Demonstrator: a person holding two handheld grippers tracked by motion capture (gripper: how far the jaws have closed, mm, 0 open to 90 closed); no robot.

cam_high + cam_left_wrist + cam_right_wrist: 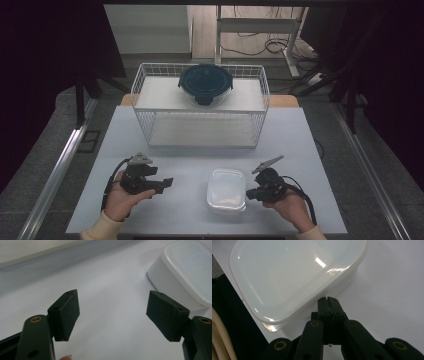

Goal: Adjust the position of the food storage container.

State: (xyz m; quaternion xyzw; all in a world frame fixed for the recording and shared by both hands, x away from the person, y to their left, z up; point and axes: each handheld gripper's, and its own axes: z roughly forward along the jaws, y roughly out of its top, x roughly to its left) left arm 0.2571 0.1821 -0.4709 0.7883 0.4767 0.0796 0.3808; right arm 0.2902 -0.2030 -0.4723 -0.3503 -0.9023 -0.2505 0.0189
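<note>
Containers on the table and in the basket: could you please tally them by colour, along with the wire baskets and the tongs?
White lidded container: 1
Dark blue lidded container: 1
White wire basket: 1
Tongs: 2, left tongs open, right tongs shut
Total: 5

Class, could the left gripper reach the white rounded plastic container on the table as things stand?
Probably yes. The left gripper has open jaws pointing toward the white rounded plastic container, with only bare table between them. The right gripper, shut, sits at the container's far side.
</note>
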